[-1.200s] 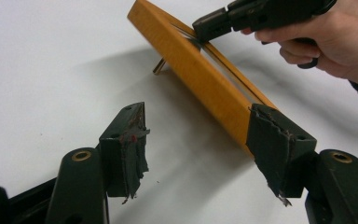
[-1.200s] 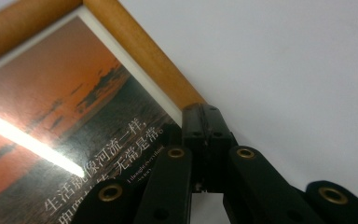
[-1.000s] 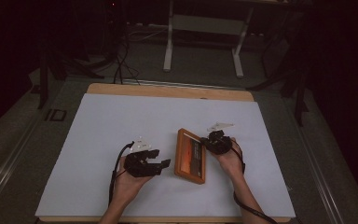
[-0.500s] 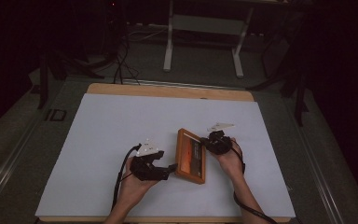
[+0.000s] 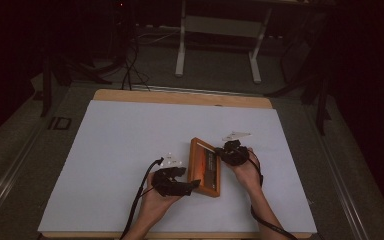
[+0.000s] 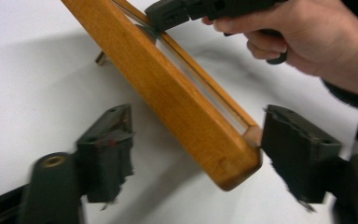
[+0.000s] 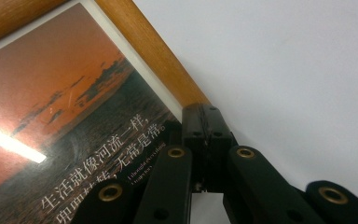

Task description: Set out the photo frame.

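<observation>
A wooden picture frame (image 5: 205,167) with an orange sunset print lies on the white table cover (image 5: 130,140), raised slightly on a stand. My left gripper (image 5: 192,185) is open at its near left corner. In the left gripper view the frame's corner (image 6: 182,102) sits between the wide jaws of the left gripper (image 6: 198,116). One pad is at the corner, the other is apart from it. The jaws have just been closing slightly. My right gripper (image 5: 221,151) is shut, its tips (image 7: 207,116) resting on the frame's wooden right edge (image 7: 154,60) beside the print (image 7: 65,116).
The wooden table edge (image 5: 180,97) shows beyond the white cover. Behind it stand white desk legs (image 5: 181,47) and cables on the dark floor (image 5: 125,70). A small stand foot (image 6: 101,58) pokes out under the frame.
My left gripper has slid to the right up to the frame's near corner, which now lies between its jaws. The right gripper and the frame have stayed where they were.
</observation>
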### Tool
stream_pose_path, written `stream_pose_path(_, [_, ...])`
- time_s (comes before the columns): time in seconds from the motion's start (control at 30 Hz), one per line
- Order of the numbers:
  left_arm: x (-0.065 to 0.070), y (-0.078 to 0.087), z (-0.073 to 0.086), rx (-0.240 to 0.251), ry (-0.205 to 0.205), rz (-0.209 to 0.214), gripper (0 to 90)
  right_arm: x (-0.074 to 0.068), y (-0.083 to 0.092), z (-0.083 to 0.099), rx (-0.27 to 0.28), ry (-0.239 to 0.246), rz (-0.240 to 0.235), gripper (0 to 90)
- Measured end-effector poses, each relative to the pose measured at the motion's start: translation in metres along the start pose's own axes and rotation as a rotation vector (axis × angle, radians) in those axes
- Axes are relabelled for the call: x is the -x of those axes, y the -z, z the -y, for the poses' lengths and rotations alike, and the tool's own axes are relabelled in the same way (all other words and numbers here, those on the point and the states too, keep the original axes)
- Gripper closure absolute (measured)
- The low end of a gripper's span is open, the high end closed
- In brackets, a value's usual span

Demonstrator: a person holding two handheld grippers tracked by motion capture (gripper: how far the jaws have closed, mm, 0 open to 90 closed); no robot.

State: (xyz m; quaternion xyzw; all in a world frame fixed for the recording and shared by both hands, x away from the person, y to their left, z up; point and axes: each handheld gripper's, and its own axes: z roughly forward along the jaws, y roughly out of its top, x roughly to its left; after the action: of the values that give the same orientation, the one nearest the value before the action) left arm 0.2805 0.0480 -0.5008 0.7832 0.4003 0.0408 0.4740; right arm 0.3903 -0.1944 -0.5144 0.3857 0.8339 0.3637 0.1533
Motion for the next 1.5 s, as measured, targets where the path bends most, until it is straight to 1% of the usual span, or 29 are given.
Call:
stream_pose_path(0.03, [-0.001,-0.003,0.000,-0.009,0.016,0.012,31.2,0.000,0.000,0.000,0.000,0.001,0.000,90.0])
stream_pose_path(0.07, [-0.001,-0.003,0.000,-0.009,0.016,0.012,31.8,0.000,0.000,0.000,0.001,0.001,0.000,90.0])
stream_pose_path(0.1, [-0.002,-0.006,-0.001,-0.016,0.032,0.020,32.4,0.000,0.000,0.000,0.000,0.002,0.001,90.0])
stream_pose_path(0.13, [-0.003,-0.007,-0.001,-0.019,0.034,0.022,32.6,0.000,0.000,0.000,0.000,0.002,0.001,90.0])
stream_pose_path(0.2, [-0.003,-0.009,-0.001,-0.025,0.043,0.024,34.1,0.000,0.000,0.000,0.001,0.004,0.001,90.0])
stream_pose_path(0.23, [-0.003,-0.010,-0.001,-0.027,0.043,0.024,36.8,0.000,0.001,0.000,0.003,0.003,0.000,90.0])
stream_pose_path(0.3, [-0.003,-0.012,-0.002,-0.041,0.045,0.023,38.4,-0.001,0.001,0.000,0.007,0.006,-0.002,90.0])
stream_pose_path(0.4, [-0.005,-0.015,-0.002,-0.068,0.067,0.006,40.5,-0.001,0.002,-0.001,0.017,0.011,-0.007,90.0])
stream_pose_path(0.43, [-0.007,-0.016,-0.001,-0.079,0.070,0.008,41.8,-0.001,0.003,-0.001,0.022,0.009,-0.011,90.0])
stream_pose_path(0.47, [-0.008,-0.016,-0.001,-0.081,0.077,0.019,42.1,-0.001,0.004,-0.002,0.023,0.012,-0.012,90.0])
stream_pose_path(0.57, [-0.008,-0.017,-0.002,-0.086,0.087,0.025,42.7,-0.002,0.003,-0.003,0.016,0.024,-0.006,90.0])
stream_pose_path(0.6, [-0.008,-0.017,-0.002,-0.086,0.087,0.025,42.9,-0.002,0.003,-0.003,0.016,0.021,-0.008,90.0])
stream_pose_path(0.63, [-0.009,-0.018,-0.002,-0.089,0.099,0.034,43.3,-0.001,0.003,-0.003,0.015,0.020,-0.011,90.0])
stream_pose_path(0.67, [-0.009,-0.018,-0.002,-0.089,0.099,0.034,43.7,-0.001,0.003,-0.003,0.015,0.020,-0.011,90.0])
stream_pose_path(0.7, [-0.010,-0.019,-0.002,-0.093,0.120,0.055,44.4,-0.001,0.003,-0.003,0.013,0.021,-0.011,90.0])
stream_pose_path(0.83, [-0.010,-0.020,-0.003,-0.101,0.130,0.053,45.9,-0.001,0.003,-0.002,0.013,0.019,-0.011,90.0])
stream_pose_path(1.0, [-0.010,-0.019,-0.003,-0.096,0.137,0.056,47.1,-0.002,0.003,-0.003,0.007,0.034,-0.002,90.0])
stream_pose_path(1.03, [-0.010,-0.019,-0.003,-0.094,0.143,0.056,47.5,-0.002,0.004,-0.004,0.001,0.038,-0.005,88.7])
stream_pose_path(1.13, [-0.009,-0.019,-0.003,-0.091,0.145,0.059,48.9,-0.003,0.007,-0.003,0.002,0.049,0.005,87.0])
stream_pose_path(1.2, [-0.008,-0.019,-0.003,-0.081,0.138,0.059,50.5,-0.004,0.010,-0.003,0.003,0.057,0.006,86.2])
stream_pose_path(1.23, [-0.006,-0.018,-0.003,-0.074,0.129,0.056,51.8,-0.004,0.017,-0.003,0.015,0.068,0.005,83.8])
stream_pose_path(1.3, [-0.001,-0.017,-0.004,-0.061,0.116,0.052,54.2,-0.004,0.026,-0.004,0.029,0.080,0.001,81.9])
stream_pose_path(1.33, [-0.001,-0.017,-0.004,-0.061,0.116,0.052,55.2,-0.004,0.026,-0.004,0.029,0.080,0.001,81.9])
stream_pose_path(1.37, [0.004,-0.017,-0.005,-0.048,0.090,0.043,56.6,-0.004,0.036,-0.003,0.046,0.091,0.000,80.3])
stream_pose_path(1.4, [0.004,-0.017,-0.005,-0.048,0.090,0.043,57.3,-0.004,0.040,-0.003,0.047,0.098,0.000,79.6])
stream_pose_path(1.43, [0.010,-0.016,-0.006,-0.037,0.071,0.032,58.2,-0.004,0.046,-0.002,0.058,0.103,0.000,78.0])
stream_pose_path(1.5, [0.014,-0.016,-0.007,-0.032,0.053,0.016,58.8,-0.004,0.057,-0.001,0.072,0.113,0.002,75.1])
